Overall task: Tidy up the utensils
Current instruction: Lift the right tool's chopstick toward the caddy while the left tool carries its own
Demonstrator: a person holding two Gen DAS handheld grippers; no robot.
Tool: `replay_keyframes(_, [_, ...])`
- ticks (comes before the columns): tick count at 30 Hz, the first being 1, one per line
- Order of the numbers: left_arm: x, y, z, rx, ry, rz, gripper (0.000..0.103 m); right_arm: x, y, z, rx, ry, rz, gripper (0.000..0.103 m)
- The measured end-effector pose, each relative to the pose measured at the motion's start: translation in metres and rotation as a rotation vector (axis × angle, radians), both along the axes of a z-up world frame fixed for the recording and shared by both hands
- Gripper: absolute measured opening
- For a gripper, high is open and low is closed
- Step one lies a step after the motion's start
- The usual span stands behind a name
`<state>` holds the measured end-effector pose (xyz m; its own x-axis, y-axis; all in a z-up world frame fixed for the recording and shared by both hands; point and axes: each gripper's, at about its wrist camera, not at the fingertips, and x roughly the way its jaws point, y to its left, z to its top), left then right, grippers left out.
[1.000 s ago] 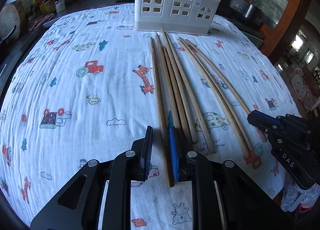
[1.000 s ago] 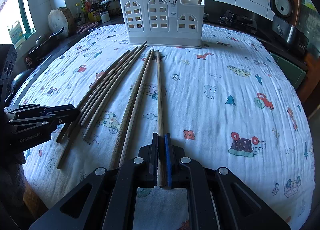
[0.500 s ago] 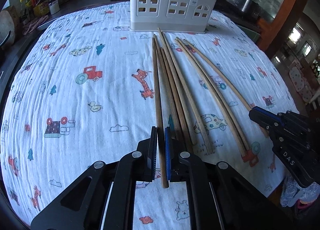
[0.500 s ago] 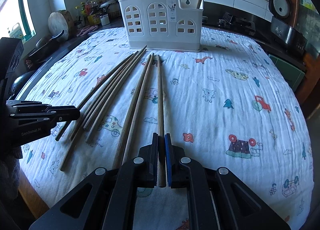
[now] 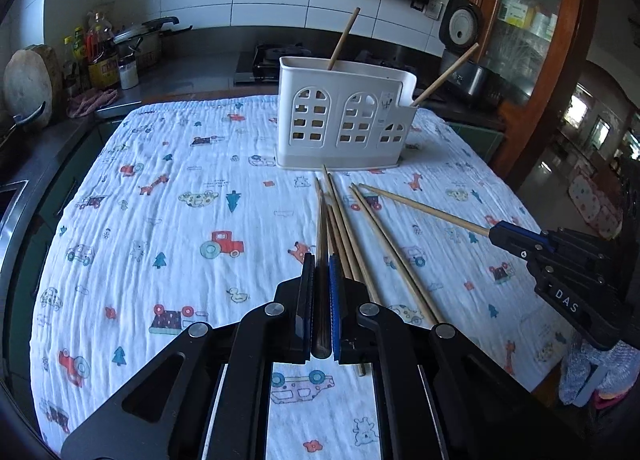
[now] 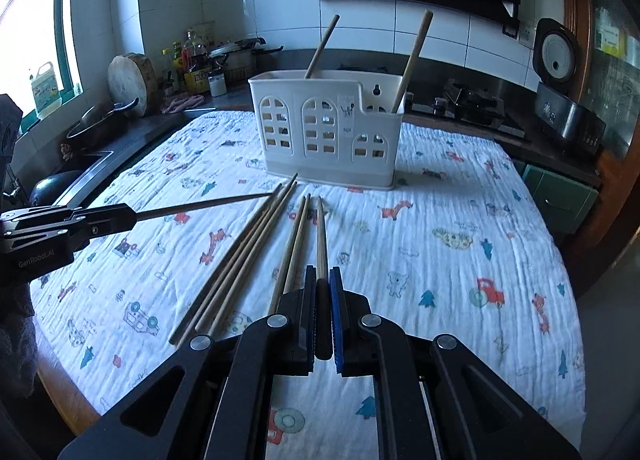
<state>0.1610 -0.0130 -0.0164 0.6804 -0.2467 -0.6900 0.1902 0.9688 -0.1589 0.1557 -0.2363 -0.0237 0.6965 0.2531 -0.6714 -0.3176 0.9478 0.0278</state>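
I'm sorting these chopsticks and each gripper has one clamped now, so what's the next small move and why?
Probably carry both forward and tip them upright over the white utensil holder. The left gripper and right gripper are each shut on a chopstick, both raised off the printed cloth; the holder already holds two sticks, with more lying loose on the cloth.

- Left gripper [image 5: 321, 304]: jaws clamped, angled downward, raised off the surface.
- Right gripper [image 6: 323, 312]: jaws clamped, angled downward, apparently at similar height, beside the left.
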Motion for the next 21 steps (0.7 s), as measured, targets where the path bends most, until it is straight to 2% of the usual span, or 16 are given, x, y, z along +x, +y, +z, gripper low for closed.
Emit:
replay_keyframes(9, [0.008,-0.001,0.03,0.026,-0.091,-0.022,0.006,0.019,0.007,0.036,0.004,-0.04,0.047,0.007])
replay_keyframes(15, [0.025,-0.003,0.042,0.041,-0.098,-0.038,0.005,0.044,0.01,0.059,-0.003,-0.028,0.079,0.007])
replay_keyframes(21, [0.047,-0.001,0.055,0.054,-0.101,-0.047,0.005,0.074,0.006,0.099,-0.01,-0.038,0.086,0.007])
